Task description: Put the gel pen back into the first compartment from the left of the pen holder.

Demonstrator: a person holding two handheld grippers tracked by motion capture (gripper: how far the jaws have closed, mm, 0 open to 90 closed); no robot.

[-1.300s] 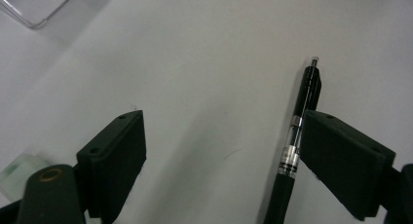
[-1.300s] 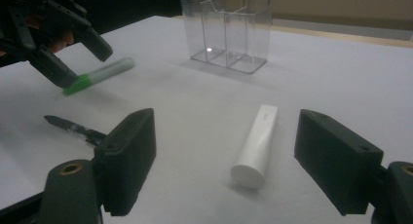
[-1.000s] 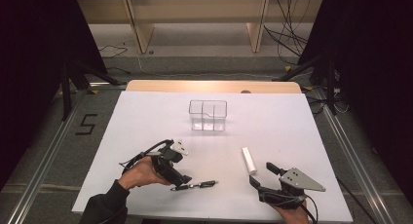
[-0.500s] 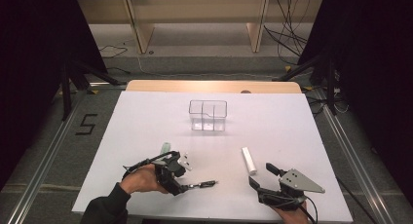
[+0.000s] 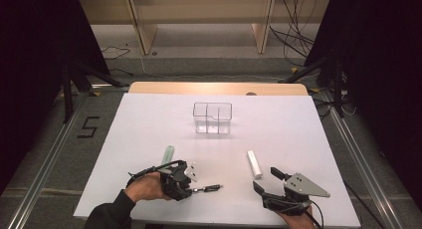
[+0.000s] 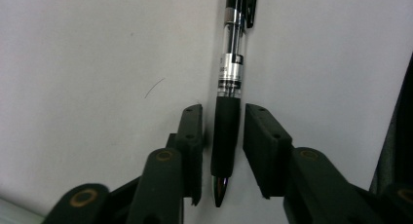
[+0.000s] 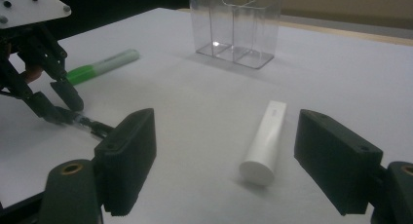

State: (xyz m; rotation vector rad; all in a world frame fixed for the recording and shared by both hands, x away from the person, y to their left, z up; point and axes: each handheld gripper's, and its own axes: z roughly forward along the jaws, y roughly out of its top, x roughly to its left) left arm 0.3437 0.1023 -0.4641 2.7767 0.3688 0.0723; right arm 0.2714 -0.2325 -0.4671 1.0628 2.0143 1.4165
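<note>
Apparently a lab or recording studio: white tabletop on a wooden desk, ringed by black curtains. Beyond the tabletop, loose cables across grey carpet and pale wooden furniture legs; left of it, floor rail and taped "5".

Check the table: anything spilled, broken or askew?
Nothing stands out. The clear holder stands upright, and the pen, green marker and white tube lie flat and intact. The left gripper's jaws have just been closing around the pen.
</note>
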